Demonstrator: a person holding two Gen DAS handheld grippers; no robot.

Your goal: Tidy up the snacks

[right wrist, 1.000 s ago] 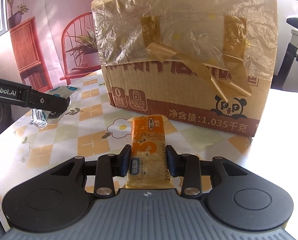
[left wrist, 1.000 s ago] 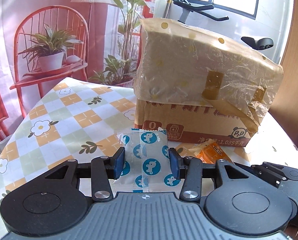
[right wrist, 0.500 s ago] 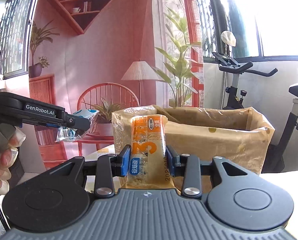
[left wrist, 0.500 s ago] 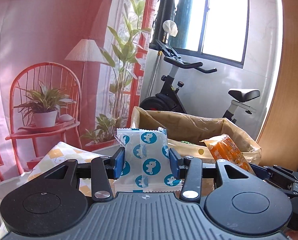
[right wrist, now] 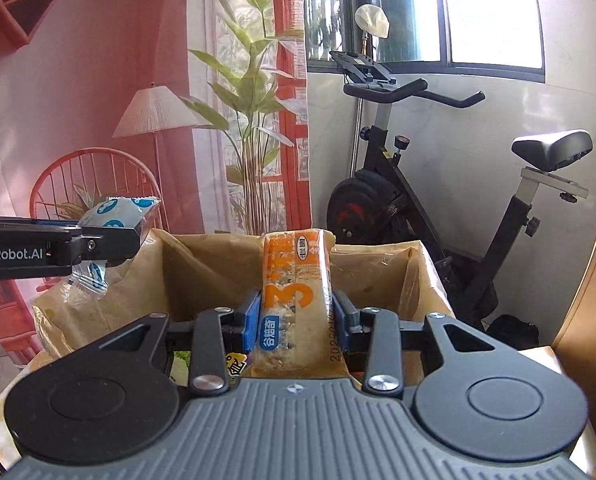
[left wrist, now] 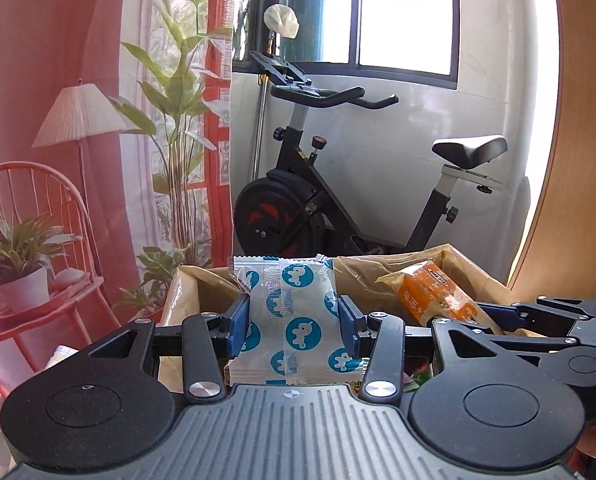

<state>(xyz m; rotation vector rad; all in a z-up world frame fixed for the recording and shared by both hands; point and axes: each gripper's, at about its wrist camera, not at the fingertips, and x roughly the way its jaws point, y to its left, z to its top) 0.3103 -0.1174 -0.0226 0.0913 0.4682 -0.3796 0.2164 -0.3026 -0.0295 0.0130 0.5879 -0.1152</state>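
Note:
My left gripper [left wrist: 294, 320] is shut on a white snack packet with blue round prints [left wrist: 294, 316], held upright over the near left rim of the open cardboard box [left wrist: 202, 284]. My right gripper [right wrist: 296, 320] is shut on an orange snack bar [right wrist: 296, 280], held upright above the box's opening [right wrist: 381, 276]. In the left wrist view the orange bar [left wrist: 429, 292] and the right gripper [left wrist: 493, 316] show at the right, over the box. In the right wrist view the left gripper [right wrist: 138, 236] reaches in from the left with the blue-print packet [right wrist: 118, 212]. Some snack wrappers show low inside the box.
The box is lined with a crinkled plastic sheet [right wrist: 421, 280]. Behind it stand an exercise bike [left wrist: 337, 200], a tall green plant [left wrist: 182, 120] and a floor lamp [left wrist: 78, 120]. A red chair with a potted plant [left wrist: 22, 272] is at the left. A wooden panel [left wrist: 577, 200] bounds the right.
Both grippers have risen with their snacks from table height in front of the box to above its open top. The box's side with print has dropped out of view.

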